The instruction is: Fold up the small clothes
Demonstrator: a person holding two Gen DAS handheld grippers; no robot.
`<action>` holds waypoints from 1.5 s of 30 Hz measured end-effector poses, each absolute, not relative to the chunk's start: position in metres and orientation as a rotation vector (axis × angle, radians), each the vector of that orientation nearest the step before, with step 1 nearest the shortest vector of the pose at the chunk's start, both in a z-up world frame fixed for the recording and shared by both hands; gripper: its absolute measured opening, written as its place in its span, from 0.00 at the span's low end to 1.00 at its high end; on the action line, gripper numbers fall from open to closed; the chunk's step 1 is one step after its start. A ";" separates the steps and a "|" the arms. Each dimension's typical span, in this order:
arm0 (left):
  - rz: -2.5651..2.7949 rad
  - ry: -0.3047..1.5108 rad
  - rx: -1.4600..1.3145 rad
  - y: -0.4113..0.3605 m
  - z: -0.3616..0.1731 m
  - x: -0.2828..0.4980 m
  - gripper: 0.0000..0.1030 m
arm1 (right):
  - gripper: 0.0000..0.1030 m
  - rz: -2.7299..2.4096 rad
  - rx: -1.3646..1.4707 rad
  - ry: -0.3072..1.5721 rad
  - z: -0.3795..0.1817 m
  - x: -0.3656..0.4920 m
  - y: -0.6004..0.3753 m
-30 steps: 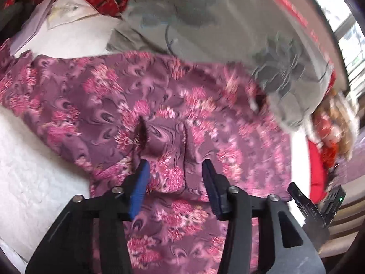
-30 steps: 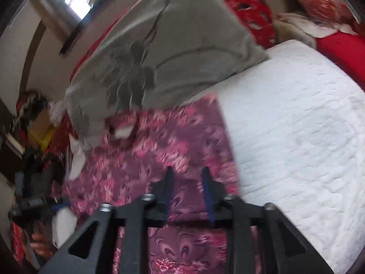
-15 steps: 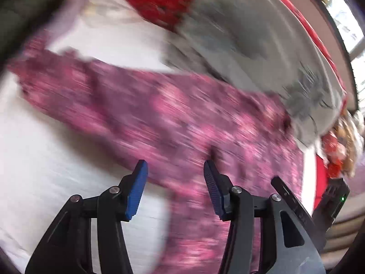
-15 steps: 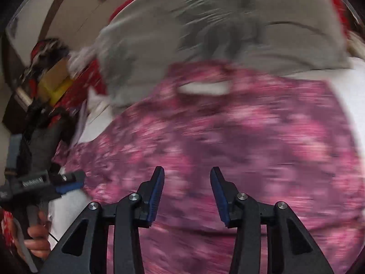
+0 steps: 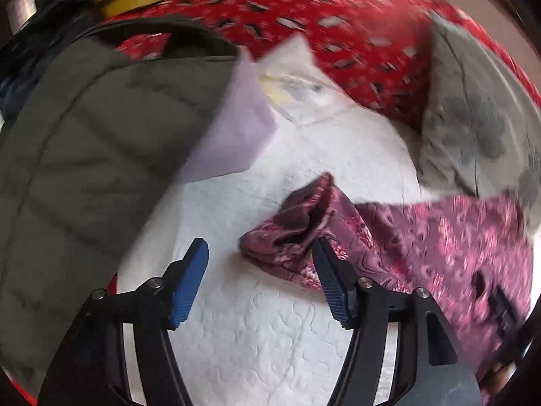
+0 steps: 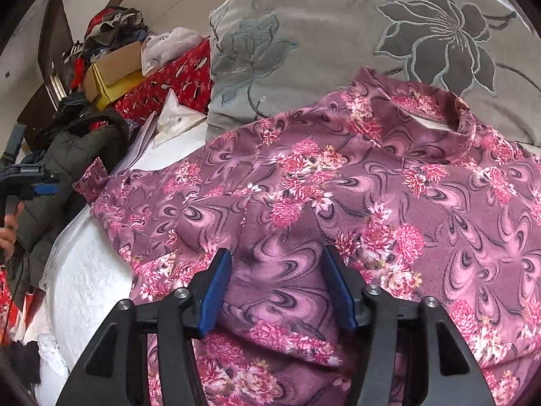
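Observation:
A purple top with pink flowers (image 6: 338, 186) lies spread on the white quilted bed (image 6: 88, 287), its collar (image 6: 436, 118) toward the pillow. My right gripper (image 6: 276, 253) hangs over the body of the top. Its jaws are opening, and a soft ridge of fabric rises between them without being pinched. My left gripper (image 5: 260, 247) is at the sleeve end, jaws opening. The crumpled cuff (image 5: 297, 230) lies by its right finger (image 5: 329, 280), with bare quilt (image 5: 257, 331) under the rest of the gap. In the right wrist view the left gripper (image 6: 32, 182) shows at the far left, held by a hand (image 6: 8, 230).
A grey pillow with embroidered flowers (image 6: 338, 34) lies behind the collar. A dark green puffer jacket (image 5: 77, 155) covers the bed's left side. A lilac sheet (image 5: 236, 128) and white packet (image 5: 297, 84) lie near red patterned fabric (image 5: 355, 27). Cardboard boxes (image 6: 115, 71) stand beyond.
My left gripper swung off the body of the top to the sleeve cuff and spread wider. My right gripper shifted over the middle of the top, rolled, and its jaws widened.

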State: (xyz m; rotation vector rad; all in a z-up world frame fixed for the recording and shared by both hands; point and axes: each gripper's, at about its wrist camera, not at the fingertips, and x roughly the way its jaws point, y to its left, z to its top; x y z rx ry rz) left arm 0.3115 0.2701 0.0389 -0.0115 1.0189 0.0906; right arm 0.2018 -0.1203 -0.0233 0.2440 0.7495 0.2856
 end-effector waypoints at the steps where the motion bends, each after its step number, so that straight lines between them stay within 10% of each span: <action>1: 0.077 1.017 0.026 0.265 0.034 0.315 0.65 | 0.57 0.289 0.246 0.748 -0.024 0.202 -0.120; 8: 0.192 1.066 0.116 0.259 -0.008 0.351 0.65 | 0.58 0.312 0.287 0.740 -0.026 0.202 -0.127; 10: 0.210 1.060 0.074 0.265 -0.010 0.356 0.47 | 0.58 0.316 0.292 0.739 -0.026 0.202 -0.127; 11: 0.197 1.058 0.032 0.269 -0.009 0.357 0.17 | 0.58 0.317 0.294 0.738 -0.027 0.201 -0.128; 12: 0.188 1.062 -0.021 0.274 -0.006 0.356 0.07 | 0.58 0.317 0.295 0.737 -0.027 0.201 -0.128; 26: 0.187 0.937 -0.295 0.322 0.061 0.295 0.06 | 0.58 0.305 0.280 0.752 -0.024 0.201 -0.126; 45: -0.118 0.891 -0.248 0.146 0.123 0.266 0.05 | 0.63 -0.004 0.169 0.899 -0.005 0.178 -0.220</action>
